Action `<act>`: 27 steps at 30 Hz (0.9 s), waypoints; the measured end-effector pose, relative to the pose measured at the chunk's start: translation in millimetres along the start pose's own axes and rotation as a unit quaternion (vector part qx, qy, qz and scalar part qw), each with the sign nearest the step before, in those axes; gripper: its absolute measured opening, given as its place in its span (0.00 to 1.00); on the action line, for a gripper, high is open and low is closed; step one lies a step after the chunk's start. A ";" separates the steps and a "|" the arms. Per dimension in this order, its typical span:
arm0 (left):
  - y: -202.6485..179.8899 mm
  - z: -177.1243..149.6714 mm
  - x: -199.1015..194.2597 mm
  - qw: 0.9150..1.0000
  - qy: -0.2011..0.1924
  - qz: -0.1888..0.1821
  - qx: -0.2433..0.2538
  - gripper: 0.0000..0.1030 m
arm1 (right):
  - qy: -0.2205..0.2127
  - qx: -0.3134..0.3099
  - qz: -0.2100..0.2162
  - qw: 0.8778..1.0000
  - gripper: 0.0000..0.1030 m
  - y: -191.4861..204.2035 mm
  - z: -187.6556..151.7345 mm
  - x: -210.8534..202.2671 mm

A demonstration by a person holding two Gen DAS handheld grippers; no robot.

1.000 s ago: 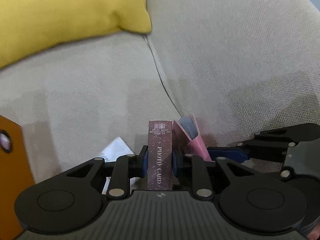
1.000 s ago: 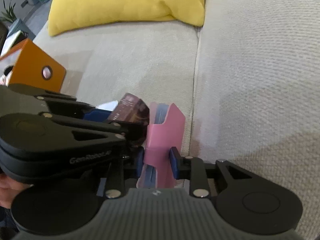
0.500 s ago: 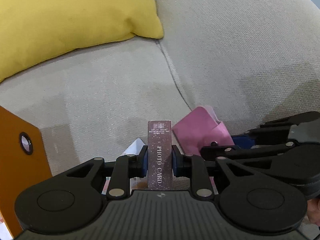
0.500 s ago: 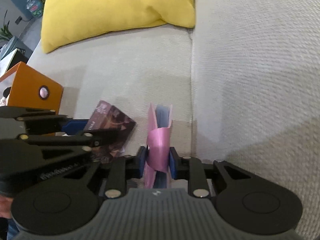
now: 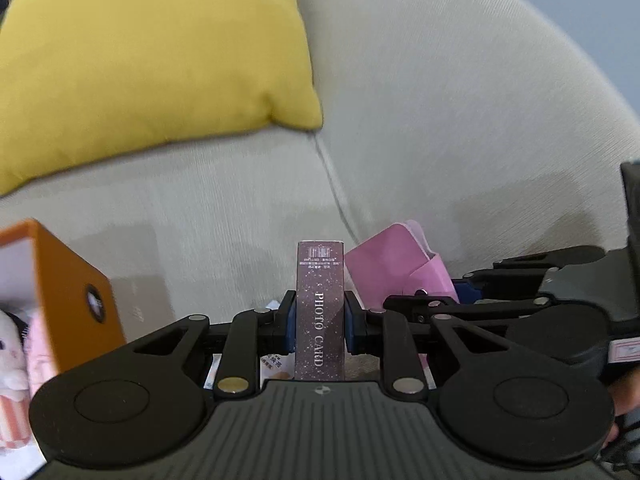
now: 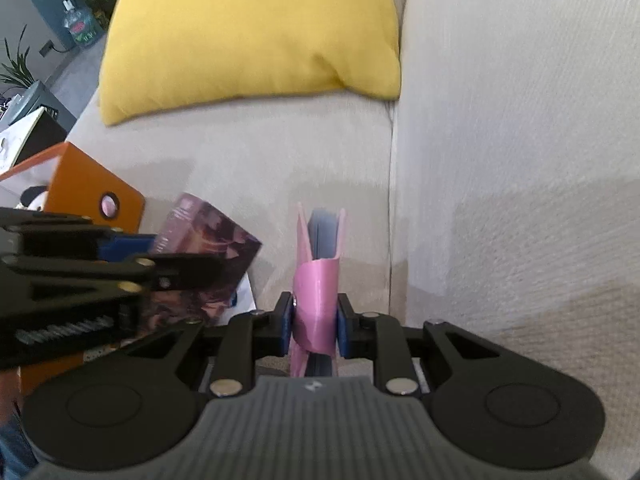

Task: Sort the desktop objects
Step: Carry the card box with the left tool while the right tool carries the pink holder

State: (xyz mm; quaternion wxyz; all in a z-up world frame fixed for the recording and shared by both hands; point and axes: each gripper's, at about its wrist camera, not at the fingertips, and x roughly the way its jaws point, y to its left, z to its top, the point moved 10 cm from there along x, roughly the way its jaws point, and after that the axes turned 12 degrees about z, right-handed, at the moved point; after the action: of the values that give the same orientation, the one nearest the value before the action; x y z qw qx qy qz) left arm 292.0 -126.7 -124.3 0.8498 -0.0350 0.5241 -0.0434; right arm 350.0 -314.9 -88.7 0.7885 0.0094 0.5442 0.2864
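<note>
My left gripper (image 5: 319, 322) is shut on a dark purple box marked PHOTO CARD (image 5: 320, 300), held upright above the beige sofa seat. The box also shows in the right wrist view (image 6: 212, 256), where the left gripper (image 6: 160, 256) is at the left. My right gripper (image 6: 314, 322) is shut on a pink card holder (image 6: 318, 300) with blue cards inside, held edge-on. The pink holder shows in the left wrist view (image 5: 394, 268), just right of the box, with the right gripper (image 5: 464, 296) below it.
An orange box (image 5: 68, 292) (image 6: 90, 196) with a round hole stands at the left, with a plush toy (image 5: 10, 356) inside. A yellow cushion (image 5: 148, 64) (image 6: 256, 32) lies at the back. The sofa backrest (image 6: 520, 120) rises on the right. White papers (image 6: 244, 296) lie below.
Both grippers have lifted and pulled back with their objects; the cushion and orange box show more fully. The pink holder has turned edge-on in the right gripper.
</note>
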 end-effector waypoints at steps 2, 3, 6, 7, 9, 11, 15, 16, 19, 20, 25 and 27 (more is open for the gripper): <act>2.3 1.3 -16.2 1.000 -0.009 -0.015 -0.006 0.24 | -0.017 -0.018 -0.011 1.000 0.22 7.5 3.3 -11.7; 4.4 1.1 -25.6 1.000 -0.015 -0.022 -0.008 0.24 | -0.024 -0.023 -0.012 0.999 0.22 11.3 4.4 -17.7; 6.9 3.0 -54.9 0.999 -0.041 -0.023 -0.006 0.24 | -0.045 -0.030 -0.008 0.999 0.22 23.9 9.5 -35.2; 8.7 2.8 -64.3 0.999 -0.047 -0.024 -0.006 0.25 | -0.052 -0.033 -0.008 0.998 0.22 27.8 10.6 -39.9; 13.9 0.7 -83.2 0.998 -0.060 -0.025 -0.009 0.25 | -0.066 -0.037 -0.002 0.997 0.22 38.6 14.8 -47.5; 20.1 -0.6 -96.9 0.997 -0.071 -0.023 -0.011 0.24 | -0.077 -0.045 0.005 0.996 0.22 52.0 15.2 -56.1; 39.0 -5.7 -121.6 0.995 -0.094 -0.014 -0.019 0.24 | -0.090 -0.064 0.023 0.994 0.22 84.3 14.0 -68.7; 44.1 -8.0 -128.5 0.995 -0.099 -0.013 -0.021 0.25 | -0.093 -0.068 0.029 0.993 0.22 93.5 12.9 -71.9; 61.6 -16.3 -148.6 0.994 -0.110 -0.006 -0.027 0.25 | -0.100 -0.086 0.048 0.990 0.22 124.7 10.6 -77.1; 67.7 -18.7 -153.1 0.993 -0.113 -0.003 -0.029 0.25 | -0.102 -0.092 0.055 0.989 0.22 134.9 9.0 -78.0; 99.9 -36.7 -172.7 0.991 -0.124 0.012 -0.046 0.24 | -0.102 -0.116 0.088 0.984 0.22 180.9 -2.2 -71.6; 114.0 -44.5 -176.5 0.991 -0.125 0.017 -0.054 0.25 | -0.099 -0.124 0.099 0.982 0.22 198.7 -6.9 -68.6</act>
State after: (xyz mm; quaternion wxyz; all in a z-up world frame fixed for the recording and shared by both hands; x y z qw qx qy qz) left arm 177.6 5.5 0.5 0.9062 -0.0770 0.4157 0.0037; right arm 239.6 -182.6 31.9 0.8013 -0.0062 0.4200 0.4260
